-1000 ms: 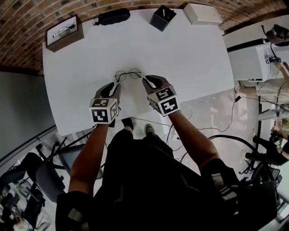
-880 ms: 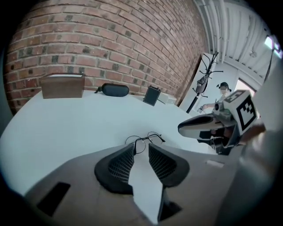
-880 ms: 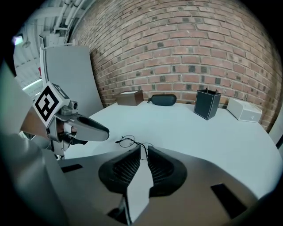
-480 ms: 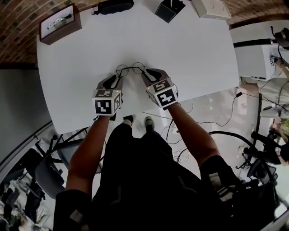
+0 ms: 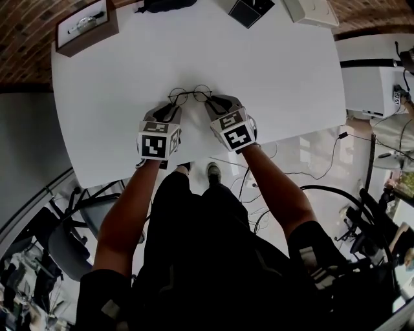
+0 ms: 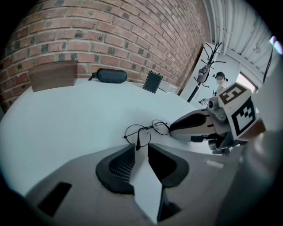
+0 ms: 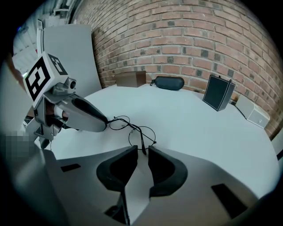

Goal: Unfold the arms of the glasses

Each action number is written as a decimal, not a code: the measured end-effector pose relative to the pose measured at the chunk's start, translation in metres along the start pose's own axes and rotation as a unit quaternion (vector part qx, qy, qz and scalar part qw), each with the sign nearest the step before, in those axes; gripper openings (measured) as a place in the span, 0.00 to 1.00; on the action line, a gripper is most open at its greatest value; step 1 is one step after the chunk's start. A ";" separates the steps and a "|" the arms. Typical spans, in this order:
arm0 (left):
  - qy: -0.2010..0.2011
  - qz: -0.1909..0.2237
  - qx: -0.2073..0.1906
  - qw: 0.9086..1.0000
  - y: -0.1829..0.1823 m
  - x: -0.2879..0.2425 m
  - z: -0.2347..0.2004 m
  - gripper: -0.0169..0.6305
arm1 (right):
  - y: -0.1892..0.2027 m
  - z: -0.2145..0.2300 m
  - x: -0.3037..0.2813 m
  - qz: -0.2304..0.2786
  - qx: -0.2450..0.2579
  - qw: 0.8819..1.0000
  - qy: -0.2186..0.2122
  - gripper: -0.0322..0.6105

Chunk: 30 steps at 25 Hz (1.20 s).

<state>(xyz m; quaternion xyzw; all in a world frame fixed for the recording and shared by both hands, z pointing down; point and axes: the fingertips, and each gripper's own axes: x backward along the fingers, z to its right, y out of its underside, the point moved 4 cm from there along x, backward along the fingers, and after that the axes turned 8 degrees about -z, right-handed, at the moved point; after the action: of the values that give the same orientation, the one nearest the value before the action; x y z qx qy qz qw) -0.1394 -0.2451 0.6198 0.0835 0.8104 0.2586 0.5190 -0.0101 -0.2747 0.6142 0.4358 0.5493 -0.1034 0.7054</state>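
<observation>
Just one pair of glasses [image 5: 189,96], lying on the white tabletop [image 5: 278,77] near the middle of its near edge. Flanked by two grippers. On the left gripper [image 5: 169,111], jaws a narrow gap apart, one arm tip at their mouth, not pinched. On the right gripper [image 5: 217,103], jaws just opened to a similar narrow gap, the other arm tip between them, not pressed. Along the far edge, one each: wooden box [image 5: 86,27] at the left corner, dark case [image 5: 167,4], black box [image 5: 252,10], white box [image 5: 310,11] at the right corner. Wide bare tabletop between these and the glasses. Behind, a brick wall [image 6: 110,35]. Below the near edge, cables [image 5: 310,174] on the floor.
</observation>
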 end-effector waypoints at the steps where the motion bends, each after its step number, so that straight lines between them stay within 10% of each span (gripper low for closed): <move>1: -0.003 -0.003 -0.002 1.000 0.001 -0.001 0.001 0.18 | 0.000 0.000 0.000 0.001 0.000 1.000 0.000 0.14; 30: -0.011 0.019 -0.050 0.999 0.003 0.019 0.023 0.08 | -0.001 -0.018 0.033 0.055 0.044 0.998 -0.001 0.08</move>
<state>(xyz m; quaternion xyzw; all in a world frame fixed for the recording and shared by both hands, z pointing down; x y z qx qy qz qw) -0.1285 -0.2270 0.5986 0.0755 0.7887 0.3075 0.5269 -0.0107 -0.2511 0.5845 0.4958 0.5184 -0.0887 0.6910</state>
